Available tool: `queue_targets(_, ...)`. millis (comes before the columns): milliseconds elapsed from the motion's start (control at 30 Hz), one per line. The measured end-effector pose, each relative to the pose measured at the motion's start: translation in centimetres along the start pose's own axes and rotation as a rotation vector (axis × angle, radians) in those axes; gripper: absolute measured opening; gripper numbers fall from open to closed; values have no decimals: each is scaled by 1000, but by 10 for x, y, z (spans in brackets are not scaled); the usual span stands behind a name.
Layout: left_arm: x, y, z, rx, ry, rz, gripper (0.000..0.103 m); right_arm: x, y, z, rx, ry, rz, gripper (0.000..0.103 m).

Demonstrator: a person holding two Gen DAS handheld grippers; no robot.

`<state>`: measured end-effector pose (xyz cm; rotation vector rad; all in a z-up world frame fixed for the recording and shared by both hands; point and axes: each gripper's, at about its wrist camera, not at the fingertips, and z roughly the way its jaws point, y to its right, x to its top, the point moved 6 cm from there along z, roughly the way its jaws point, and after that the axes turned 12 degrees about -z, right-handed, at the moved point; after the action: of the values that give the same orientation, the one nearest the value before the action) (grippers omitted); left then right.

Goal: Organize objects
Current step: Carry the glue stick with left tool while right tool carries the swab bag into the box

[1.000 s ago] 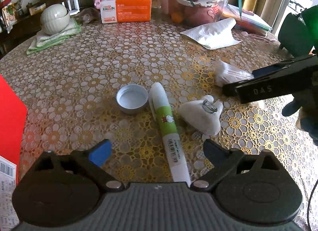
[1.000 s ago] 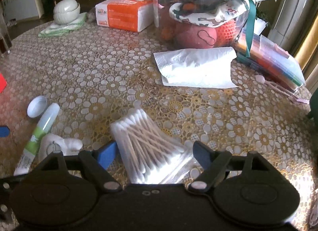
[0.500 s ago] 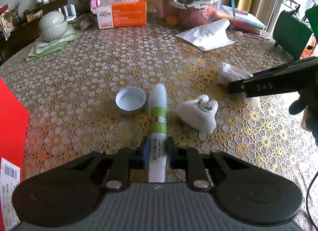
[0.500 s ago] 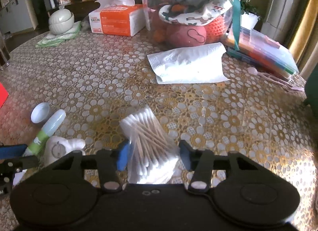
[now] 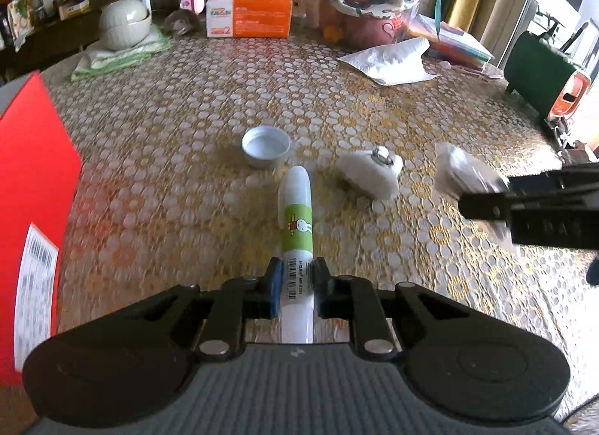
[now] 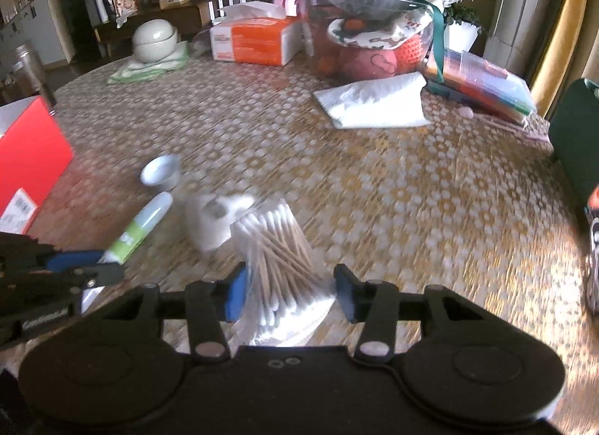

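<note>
Left gripper (image 5: 295, 285): clamped on a glue stick (image 5: 296, 225), which points ahead.
Right gripper (image 6: 290, 287): pinching a bag of cotton swabs (image 6: 279, 247).
Left to do: cap (image 5: 265, 145) and white pouch (image 5: 370, 174) lie ahead; red box (image 5: 26, 187) at left, likely destination.

Tube (image 5: 297, 232) and swabs (image 6: 279, 247) now gripped.
</note>
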<state>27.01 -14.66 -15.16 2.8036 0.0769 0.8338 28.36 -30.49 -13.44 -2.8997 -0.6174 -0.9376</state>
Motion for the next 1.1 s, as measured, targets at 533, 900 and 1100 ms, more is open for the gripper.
queue_targets(533, -24, -31, -66, -88, 60, -77, 16, -4, -75, -55, 19, 17, -72, 48)
queue_targets(900, -17, -59, -124, -132, 125, -100, 16, 24, -126, -98, 37, 92, -92, 47)
queue_targets(1100, -11, -83, -148, -139, 153, -118, 16, 40, -151, -111, 45, 124, -108, 47)
